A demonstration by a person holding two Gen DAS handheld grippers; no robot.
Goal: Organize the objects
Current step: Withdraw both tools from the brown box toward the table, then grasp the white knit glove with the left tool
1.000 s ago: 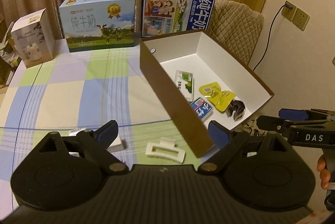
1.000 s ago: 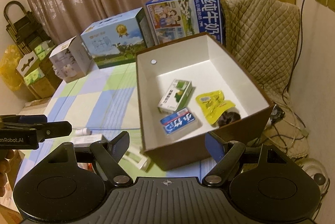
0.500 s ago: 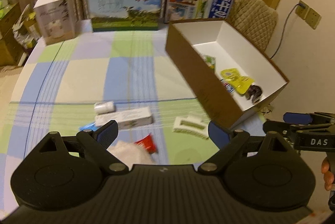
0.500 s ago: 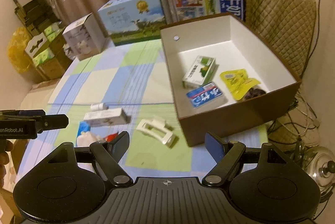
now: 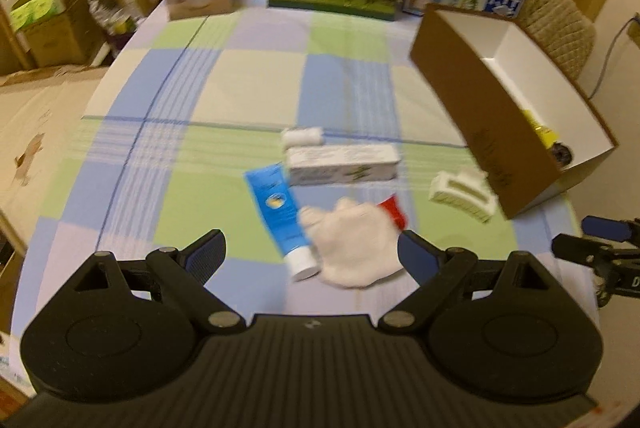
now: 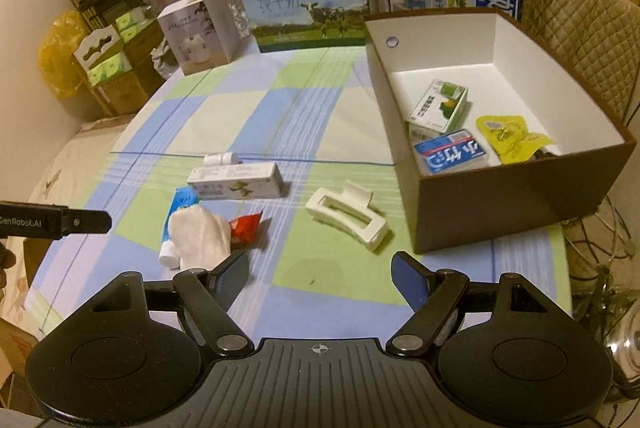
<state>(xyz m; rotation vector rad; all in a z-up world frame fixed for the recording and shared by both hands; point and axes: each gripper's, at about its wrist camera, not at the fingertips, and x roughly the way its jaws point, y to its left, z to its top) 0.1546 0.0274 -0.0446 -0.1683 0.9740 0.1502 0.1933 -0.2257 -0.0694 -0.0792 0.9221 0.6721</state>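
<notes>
Tools both gape empty: left tool (image 5: 310, 254) over the glove (image 5: 352, 248); right tool (image 6: 320, 274) facing the hair clip (image 6: 348, 218); I judge each positioned for pickup into the box (image 6: 480, 203).

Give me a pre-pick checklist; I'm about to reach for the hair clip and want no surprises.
1. Right gripper open, nothing between its fingers: ok.
2. Left gripper open, holding nothing: ok.
3. White hair clip lies free on the tablecloth, apart from the brown box: ok.
4. Box has bare floor left: ok.
5. White cloth overlaps the blue tube and red packet: not ok.
</notes>
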